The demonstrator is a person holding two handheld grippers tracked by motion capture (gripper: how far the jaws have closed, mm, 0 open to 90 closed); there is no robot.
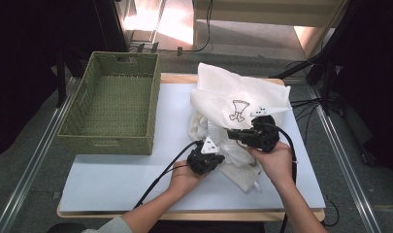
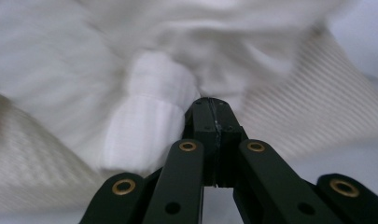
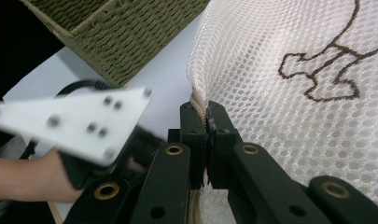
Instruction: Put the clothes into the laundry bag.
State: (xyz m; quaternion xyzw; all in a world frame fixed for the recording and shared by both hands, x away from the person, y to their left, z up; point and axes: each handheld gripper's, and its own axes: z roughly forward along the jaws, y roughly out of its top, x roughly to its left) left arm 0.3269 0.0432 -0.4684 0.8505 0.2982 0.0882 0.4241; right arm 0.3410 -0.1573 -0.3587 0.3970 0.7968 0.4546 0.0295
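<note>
Mesh laundry bag [image 1: 235,94] lies on the right half of the white table top [image 1: 116,170], propped up over a heap of white garments [image 1: 237,160], with the green woven basket [image 1: 114,102] well apart at the left. The right gripper [image 3: 206,122] is pinching the bag's piped rim, jaws pressed together on the seam, and lifts that edge so the mouth gapes. The left gripper [image 2: 210,109] has its jaws pressed together too, its tip against a folded white cloth [image 2: 149,116]; that view is blurred, so whether any fabric is caught between the jaws is hard to say, though none shows there.

The step looks like feeding clothes into the held-open bag. To do it well, keep the right gripper high and steady so the rim stays taut, and have the left gripper take a firm bite of one garment near its middle, not a loose corner, then carry it under the lifted edge rather than across it.
</note>
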